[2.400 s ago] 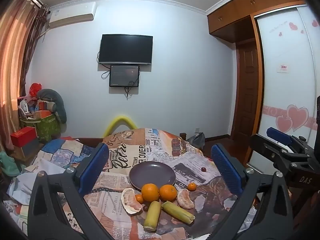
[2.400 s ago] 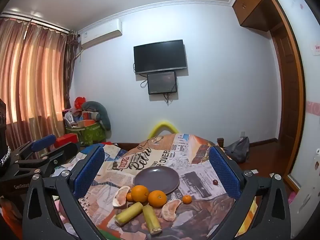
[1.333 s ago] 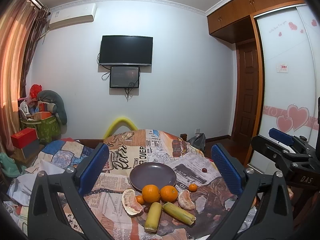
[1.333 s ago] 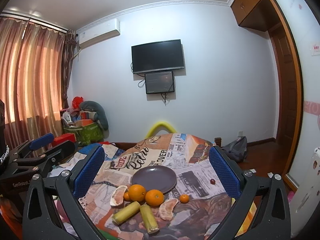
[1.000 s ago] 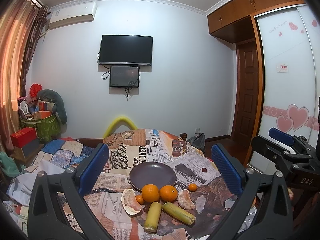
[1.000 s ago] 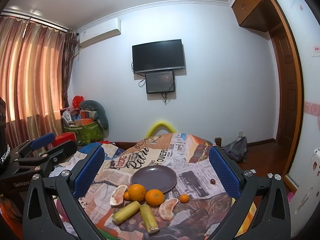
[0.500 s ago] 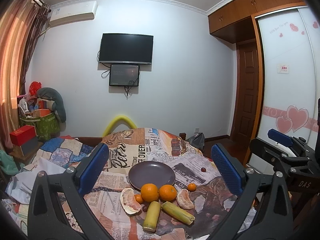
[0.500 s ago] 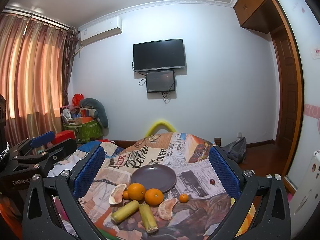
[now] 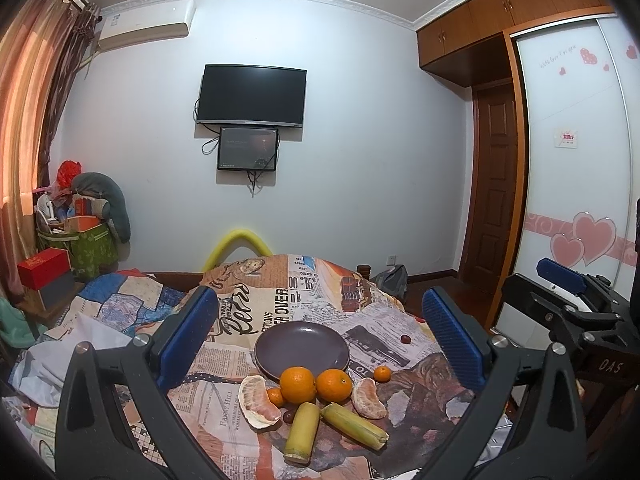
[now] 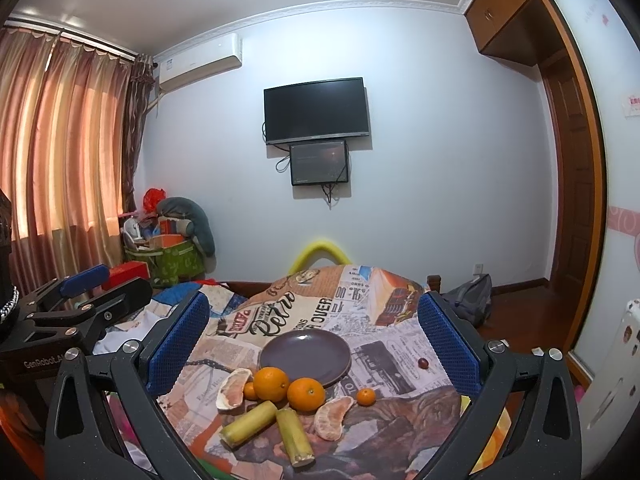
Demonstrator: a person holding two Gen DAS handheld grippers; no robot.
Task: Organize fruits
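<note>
An empty dark purple plate (image 9: 302, 349) (image 10: 305, 351) lies on a round table covered with a newspaper-print cloth (image 9: 276, 300). In front of it sit two oranges (image 9: 297, 385) (image 9: 334, 385), two pomelo segments (image 9: 258, 402) (image 9: 369, 398), two sugarcane pieces (image 9: 302, 432) (image 9: 354, 426), small tangerines (image 9: 382, 373) (image 9: 275, 396) and a dark grape (image 9: 405, 338). My left gripper (image 9: 320, 340) and right gripper (image 10: 312, 344) both hover open above the near table edge, holding nothing. Each shows at the side of the other's view: the right gripper (image 9: 568, 300), the left gripper (image 10: 80, 300).
A TV (image 9: 252, 96) and a small screen hang on the far wall. A green basket of clutter (image 9: 80, 240) and a red box (image 9: 42, 268) stand at the left by the curtains. A wooden door (image 9: 494, 208) and a bag (image 9: 390, 278) are at the right. A yellow chair back (image 9: 236, 246) rises behind the table.
Both grippers have drifted only slightly; the views shift a little. Nothing on the table has moved.
</note>
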